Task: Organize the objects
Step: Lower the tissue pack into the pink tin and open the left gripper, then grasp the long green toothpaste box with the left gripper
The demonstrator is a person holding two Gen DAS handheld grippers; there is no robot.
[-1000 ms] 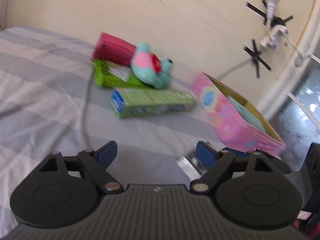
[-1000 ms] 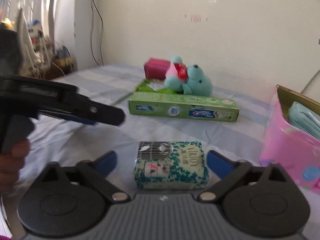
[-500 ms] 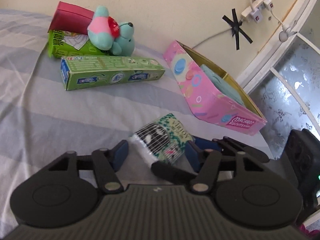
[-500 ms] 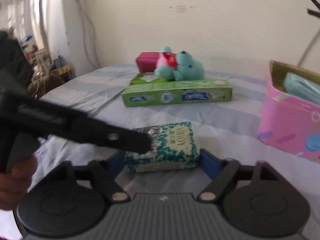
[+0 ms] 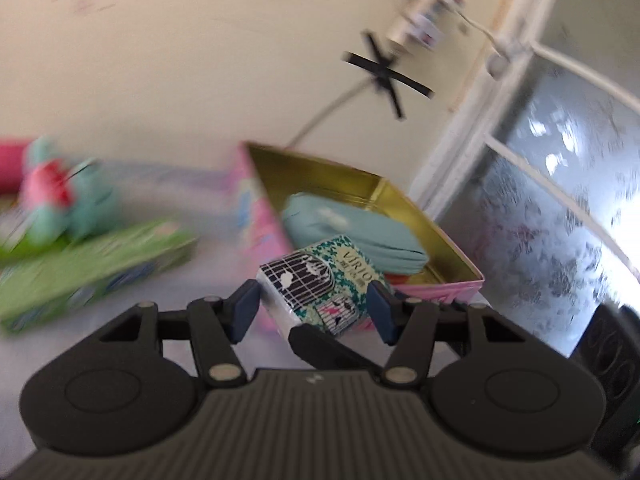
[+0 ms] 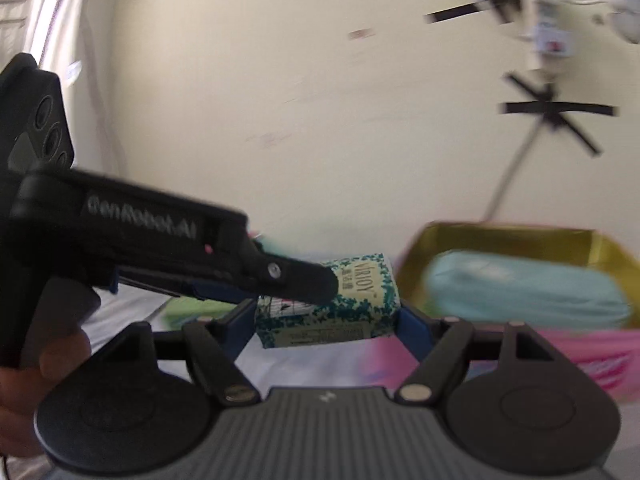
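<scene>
Right wrist: right claw (image 6: 326,320) clamps tissue pack (image 6: 340,300), near pink box (image 6: 500,236) rim.

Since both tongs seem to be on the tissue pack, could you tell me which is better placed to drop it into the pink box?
Probably the left: the left tongs clasp the tissue pack with the open pink box straight ahead; from the right tongs it sits off to the side.

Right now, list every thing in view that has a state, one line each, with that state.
Tissue pack: lifted off the bed, held between both grippers.
Right gripper: shut on the tissue pack.
Left gripper: shut on the tissue pack.
Pink box: open, no lid on it.
Blue pouch: lying inside the pink box.
Green carton: lying flat on the bed.
Plush toy: blurred, beside the green carton.
</scene>
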